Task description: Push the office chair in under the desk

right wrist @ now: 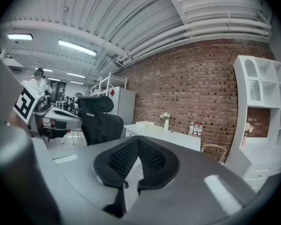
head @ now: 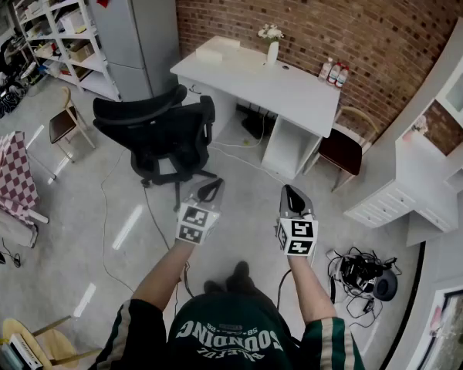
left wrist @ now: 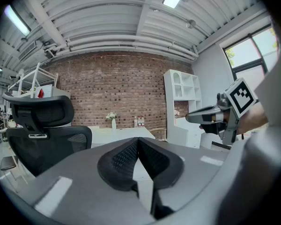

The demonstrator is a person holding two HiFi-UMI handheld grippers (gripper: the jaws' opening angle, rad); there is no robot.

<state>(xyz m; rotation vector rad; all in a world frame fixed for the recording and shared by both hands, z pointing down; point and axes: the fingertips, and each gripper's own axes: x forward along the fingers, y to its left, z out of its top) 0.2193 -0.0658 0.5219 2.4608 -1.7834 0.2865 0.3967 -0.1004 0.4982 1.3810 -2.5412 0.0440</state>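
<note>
A black office chair point(head: 160, 133) with a headrest stands on the floor in front of the white desk point(head: 255, 79), its back turned toward me and apart from the desk. My left gripper point(head: 213, 189) is shut and empty, just short of the chair's base. To its right, my right gripper point(head: 292, 197) hangs shut with nothing in it. The chair point(left wrist: 37, 135) fills the left side of the left gripper view, with the right gripper point(left wrist: 201, 117) at the right. In the right gripper view, the chair point(right wrist: 100, 121) stands left of the desk point(right wrist: 166, 137).
A brown wooden chair point(head: 343, 146) sits at the desk's right end. White drawers and shelving point(head: 420, 179) line the right wall. A fridge point(head: 135, 29) and racks point(head: 62, 29) stand at the back left. Cables point(head: 112, 206) trail over the floor; a cable heap point(head: 363, 272) lies at right.
</note>
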